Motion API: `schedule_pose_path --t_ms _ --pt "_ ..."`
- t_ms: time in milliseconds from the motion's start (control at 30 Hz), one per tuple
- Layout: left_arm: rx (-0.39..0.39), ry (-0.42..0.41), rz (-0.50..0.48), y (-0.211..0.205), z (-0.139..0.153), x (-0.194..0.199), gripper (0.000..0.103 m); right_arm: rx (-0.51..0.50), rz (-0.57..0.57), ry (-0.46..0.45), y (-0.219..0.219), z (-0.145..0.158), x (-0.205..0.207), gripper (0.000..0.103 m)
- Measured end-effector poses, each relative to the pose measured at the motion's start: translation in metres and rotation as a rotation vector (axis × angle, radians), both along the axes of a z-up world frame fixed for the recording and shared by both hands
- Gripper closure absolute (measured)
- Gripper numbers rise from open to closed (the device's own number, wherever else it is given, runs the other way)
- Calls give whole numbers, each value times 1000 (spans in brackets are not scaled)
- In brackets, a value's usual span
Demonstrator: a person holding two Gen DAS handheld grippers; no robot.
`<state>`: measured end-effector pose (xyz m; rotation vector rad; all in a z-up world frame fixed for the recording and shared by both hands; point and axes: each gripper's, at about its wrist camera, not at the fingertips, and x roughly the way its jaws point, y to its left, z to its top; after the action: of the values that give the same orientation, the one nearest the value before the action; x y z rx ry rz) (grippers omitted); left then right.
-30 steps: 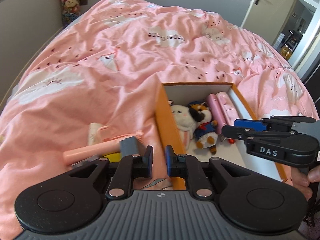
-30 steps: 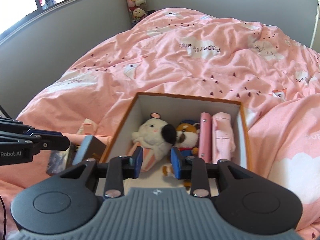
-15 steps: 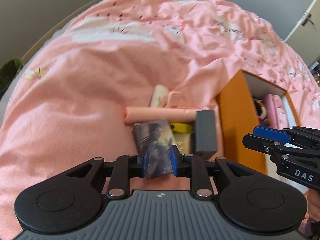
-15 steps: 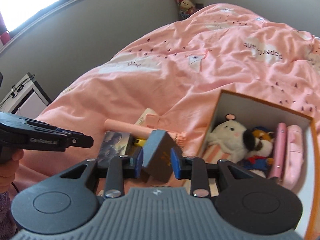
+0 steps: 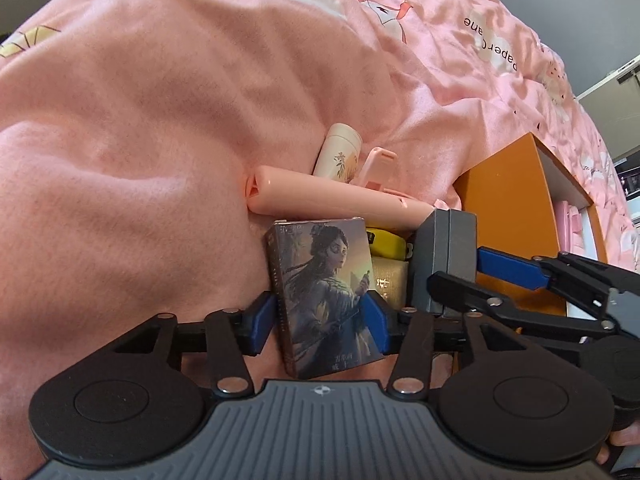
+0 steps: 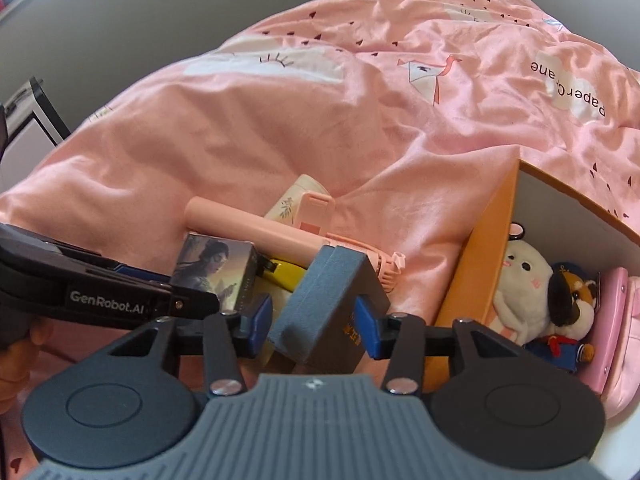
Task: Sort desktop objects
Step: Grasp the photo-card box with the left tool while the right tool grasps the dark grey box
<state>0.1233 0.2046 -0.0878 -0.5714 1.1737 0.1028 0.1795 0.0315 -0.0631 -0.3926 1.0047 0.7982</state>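
A card box with a painted woman (image 5: 326, 292) lies on the pink duvet; my left gripper (image 5: 320, 320) has its blue pads on both sides of it, open around it. A grey box (image 6: 328, 312) lies beside it; my right gripper (image 6: 314, 320) is open around it. The card box also shows in the right wrist view (image 6: 214, 268), and the grey box in the left wrist view (image 5: 444, 256). Behind them lie a pink fan handle (image 5: 332, 198), a cream tube (image 5: 340, 152), a yellow item (image 5: 388, 242) and a beige box (image 5: 390, 280).
An orange box (image 6: 472, 272) with white inside stands at the right, holding a white plush (image 6: 520, 280), a dog plush (image 6: 568, 308) and pink items (image 6: 612, 320). The rumpled pink duvet (image 6: 320, 120) rises behind the pile. A grey wall lies beyond the bed.
Both grippers swung left from the orange box to the pile and came down low. The left now straddles the card box and the right straddles the grey box, jaws wider than before.
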Motion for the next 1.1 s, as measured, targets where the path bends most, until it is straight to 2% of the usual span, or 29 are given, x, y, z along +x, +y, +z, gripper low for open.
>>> schedule_pose_path --t_ms 233,333,400,467,600,700,833,1000,1033,1100 --pt "-91 -25 25 12 -12 3 44 -51 7 1 8 -11 6 51" --pt "-101 -34 26 10 -14 6 42 -81 43 -1 12 -14 1 43" --pt "-98 -38 24 8 -13 7 43 -100 51 -13 14 -17 -2 43" --pt "-100 -47 27 9 -12 6 50 -98 46 -10 13 -16 -1 44" --pt "-126 -80 41 12 -9 2 63 -70 23 -8 6 -5 2 55" --pt "-140 -103 27 8 -6 1 65 -49 21 -5 -1 4 3 59" --pt "-186 -113 29 3 -8 4 67 -20 19 47 -7 8 7 61" --pt "-158 -89 60 1 -15 6 64 -44 35 31 -2 2 3 60" --pt "-154 -87 59 0 -16 6 56 -47 40 26 -2 1 2 60" --pt "-152 -82 48 -2 -20 8 46 -48 41 24 -1 1 1 60"
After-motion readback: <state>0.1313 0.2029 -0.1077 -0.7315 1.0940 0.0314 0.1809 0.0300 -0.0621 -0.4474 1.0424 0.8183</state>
